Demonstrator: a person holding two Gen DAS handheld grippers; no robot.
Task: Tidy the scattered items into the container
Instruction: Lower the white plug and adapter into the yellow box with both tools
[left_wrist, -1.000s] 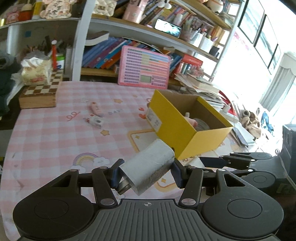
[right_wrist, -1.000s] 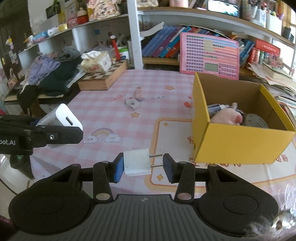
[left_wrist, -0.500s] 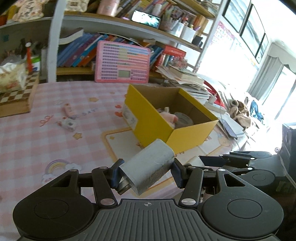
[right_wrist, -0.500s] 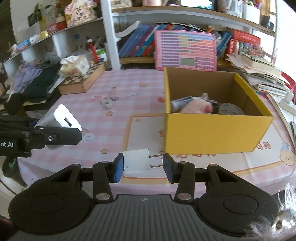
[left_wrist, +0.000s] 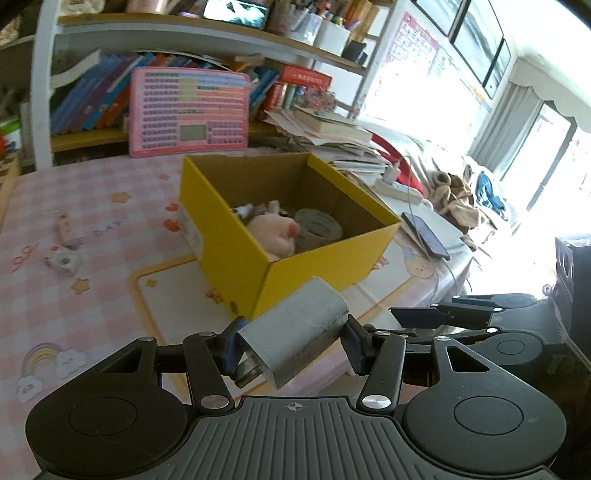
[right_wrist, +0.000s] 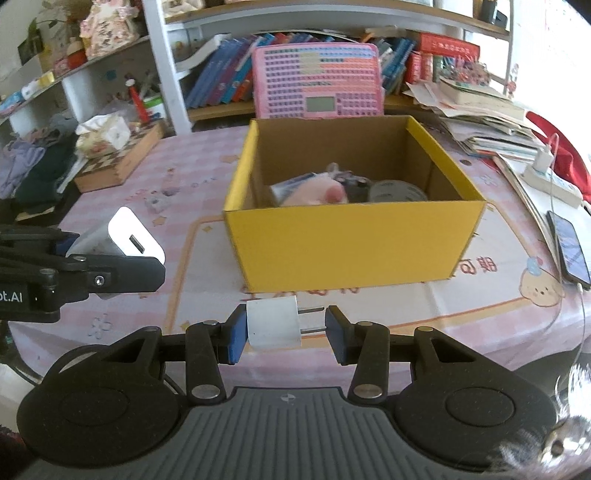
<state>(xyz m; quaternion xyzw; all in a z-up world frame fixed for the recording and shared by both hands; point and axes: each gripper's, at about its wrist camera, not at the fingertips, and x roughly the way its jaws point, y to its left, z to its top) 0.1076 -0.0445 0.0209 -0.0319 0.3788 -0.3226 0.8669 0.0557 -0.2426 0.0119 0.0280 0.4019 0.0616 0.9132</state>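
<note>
Left wrist view: the left gripper (left_wrist: 290, 341) pinched a grey-white rectangular charger block (left_wrist: 295, 332) just short of the yellow cardboard box (left_wrist: 314, 258). Right wrist view: the right gripper (right_wrist: 282, 326) pinched a small white plug adapter (right_wrist: 272, 325) by its prongs before that box (right_wrist: 351, 243); the thin prong hold could let it slip.

The surface (right_wrist: 192, 166) wears a pink checked cloth printed with stars, hearts and a rainbow. A yellow box (right_wrist: 351, 243) stands open on it, over a pale panel with an orange border (left_wrist: 147, 291). To the left of the box lie a small white cube (left_wrist: 63, 261) and, just beyond it, a little pink stick (left_wrist: 63, 228), apart from each other. Farther left sits a wooden chessboard case (right_wrist: 118, 162) with a tissue pack (right_wrist: 101, 134) on top. On the right side rest a dark phone (right_wrist: 569, 243), a white power strip (right_wrist: 552, 181) and a heap of papers and books (right_wrist: 484, 122). A pink keyboard toy (right_wrist: 317, 81) leans upright behind the box.
</note>
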